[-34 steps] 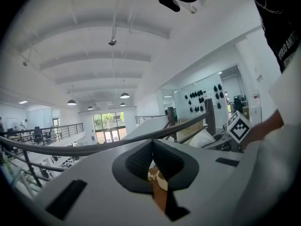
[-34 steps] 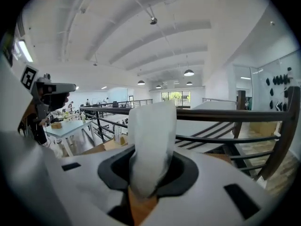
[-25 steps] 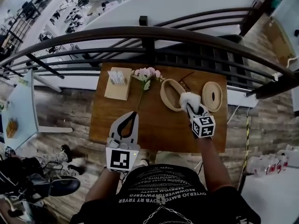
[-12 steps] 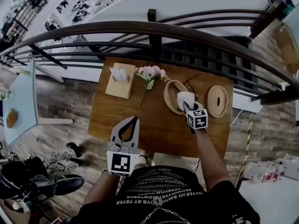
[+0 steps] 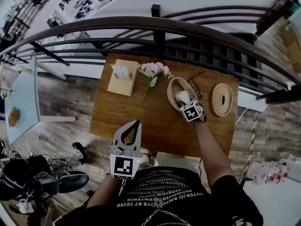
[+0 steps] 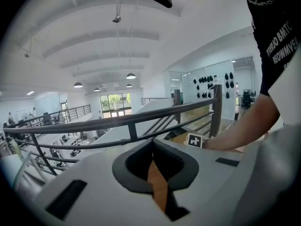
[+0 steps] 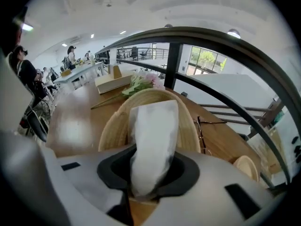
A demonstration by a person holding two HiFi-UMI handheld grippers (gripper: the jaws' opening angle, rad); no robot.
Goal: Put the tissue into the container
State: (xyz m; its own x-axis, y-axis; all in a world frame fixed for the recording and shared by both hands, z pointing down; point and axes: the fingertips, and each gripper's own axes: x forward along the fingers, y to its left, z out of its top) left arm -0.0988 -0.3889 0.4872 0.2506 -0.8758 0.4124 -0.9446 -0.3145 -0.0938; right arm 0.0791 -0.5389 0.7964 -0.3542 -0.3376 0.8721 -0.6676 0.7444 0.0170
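A white tissue (image 5: pixel 180 97) (image 7: pixel 153 135) hangs between the jaws of my right gripper (image 5: pixel 184 102) (image 7: pixel 148 175). The pads still press on it while the jaws are starting to open. The gripper is held over the near end of the oval woven container (image 5: pixel 172 85) (image 7: pixel 112 126), and the tissue reaches into it. The container's round lid (image 5: pixel 221 99) (image 7: pixel 247 165) lies on the table to the right. My left gripper (image 5: pixel 135 124) (image 6: pixel 154 147) hovers at the table's near edge, its tips together, holding nothing.
On the wooden table (image 5: pixel 150 121) a tan tissue box (image 5: pixel 121 77) stands at the back left, with pink flowers (image 5: pixel 153 70) next to it. Glasses (image 5: pixel 196 85) lie between container and lid. A dark railing (image 5: pixel 155 25) runs behind the table.
My right gripper has carried the tissue to the left and away from me, from beside the lid to over the container. The left gripper has stayed near the table's edge.
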